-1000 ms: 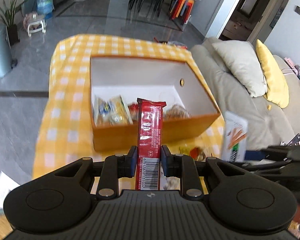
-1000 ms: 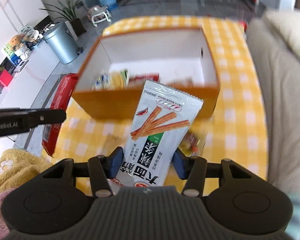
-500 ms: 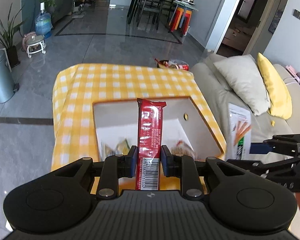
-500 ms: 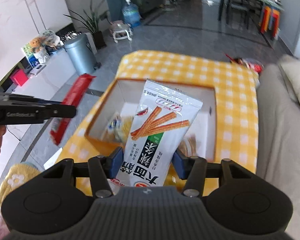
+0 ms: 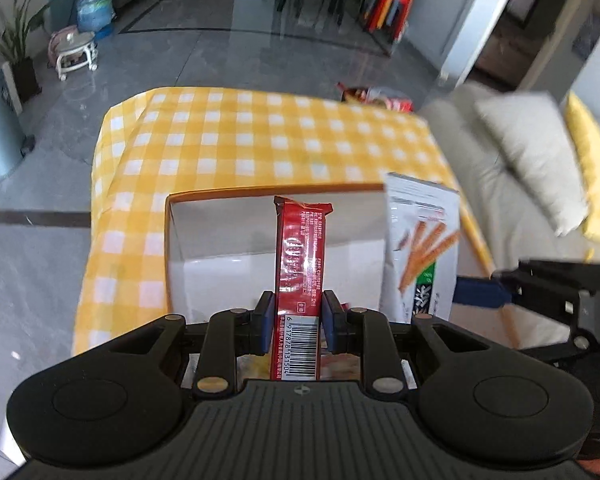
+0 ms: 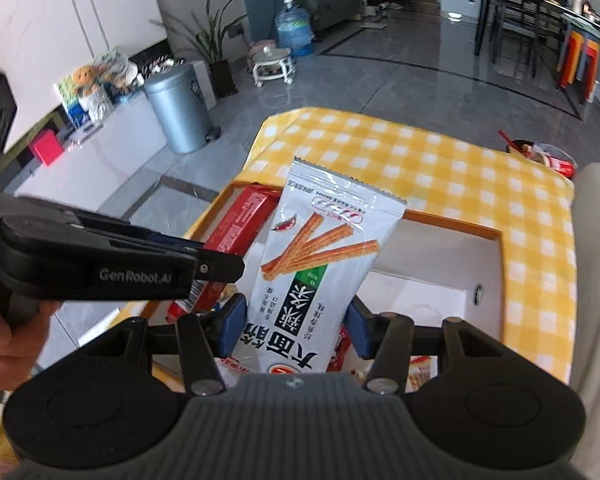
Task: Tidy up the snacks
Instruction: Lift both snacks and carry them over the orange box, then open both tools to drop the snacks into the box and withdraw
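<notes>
My left gripper [image 5: 298, 320] is shut on a long red snack bar [image 5: 302, 256] and holds it above the open orange box [image 5: 260, 192] with white inside. My right gripper [image 6: 294, 326] is shut on a white packet printed with spicy sticks [image 6: 320, 264], also over the box [image 6: 452, 226]. The packet shows at the right in the left wrist view [image 5: 422, 248]. The left gripper [image 6: 216, 266] and its red bar [image 6: 236, 228] show at the left in the right wrist view. Other snacks lie in the box bottom, mostly hidden.
The box stands on a table with a yellow checked cloth [image 5: 260, 136]. A sofa with a grey cushion [image 5: 528, 152] and a yellow cushion [image 5: 596, 184] is at the right. A grey bin [image 6: 178, 108] stands on the floor. Snack packets [image 6: 544, 156] lie beyond the far table edge.
Both grippers have moved forward over the box with their snacks, coming closer together. The box now lies directly below them.
</notes>
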The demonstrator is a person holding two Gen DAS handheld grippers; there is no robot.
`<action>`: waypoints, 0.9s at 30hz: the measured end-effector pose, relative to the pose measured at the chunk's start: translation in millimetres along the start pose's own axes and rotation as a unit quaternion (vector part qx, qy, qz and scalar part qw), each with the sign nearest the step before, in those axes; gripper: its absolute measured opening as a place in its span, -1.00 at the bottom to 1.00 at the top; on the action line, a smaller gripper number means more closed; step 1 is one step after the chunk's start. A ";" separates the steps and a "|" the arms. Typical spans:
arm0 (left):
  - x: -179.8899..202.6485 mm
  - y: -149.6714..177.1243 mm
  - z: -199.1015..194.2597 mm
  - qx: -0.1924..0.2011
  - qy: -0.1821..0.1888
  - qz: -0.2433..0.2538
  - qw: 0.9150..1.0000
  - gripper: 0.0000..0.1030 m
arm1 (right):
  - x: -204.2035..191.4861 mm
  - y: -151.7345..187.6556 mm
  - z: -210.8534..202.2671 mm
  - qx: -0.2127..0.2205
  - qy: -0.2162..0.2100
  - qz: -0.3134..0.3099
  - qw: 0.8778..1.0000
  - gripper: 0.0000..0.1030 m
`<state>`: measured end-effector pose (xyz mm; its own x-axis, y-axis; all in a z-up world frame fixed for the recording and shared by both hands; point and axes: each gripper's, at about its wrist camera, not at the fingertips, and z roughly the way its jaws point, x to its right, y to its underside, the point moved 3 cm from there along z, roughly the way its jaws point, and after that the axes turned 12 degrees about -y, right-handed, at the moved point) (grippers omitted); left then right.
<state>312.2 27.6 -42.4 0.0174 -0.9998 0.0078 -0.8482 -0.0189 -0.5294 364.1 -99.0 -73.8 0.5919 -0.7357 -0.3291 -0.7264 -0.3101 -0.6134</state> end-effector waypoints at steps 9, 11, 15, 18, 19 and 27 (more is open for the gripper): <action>17.4 -11.4 42.5 -0.032 -0.036 0.093 0.995 -0.48 | 32.6 -7.8 75.0 -0.076 -0.004 -0.001 0.997 -0.01; 21.2 -14.7 50.4 -0.040 -0.047 0.110 0.992 -0.48 | 38.8 -8.4 84.8 -0.088 -0.003 -0.002 0.996 -0.01; 23.2 -19.0 64.8 -0.066 -0.064 0.127 0.988 -0.50 | 47.5 -10.0 104.9 -0.112 -0.003 -0.008 0.994 -0.03; 25.7 -17.1 73.6 -0.075 -0.088 0.149 0.982 -0.50 | 52.6 -6.8 116.6 -0.128 -0.001 -0.008 0.992 -0.04; 26.6 -15.9 75.6 -0.076 -0.092 0.157 0.980 -0.50 | 52.8 -6.0 119.8 -0.131 -0.001 -0.009 0.991 -0.04; 19.2 -12.1 84.8 -0.090 -0.101 0.154 0.979 -0.46 | 57.3 -0.7 125.7 -0.139 0.004 0.009 0.990 -0.18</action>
<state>367.7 8.9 -107.8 -0.1644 -0.9379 -0.3055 -0.9090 0.2643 -0.3223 442.5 -65.2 -182.5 0.5752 -0.7478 -0.3315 -0.8062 -0.4494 -0.3848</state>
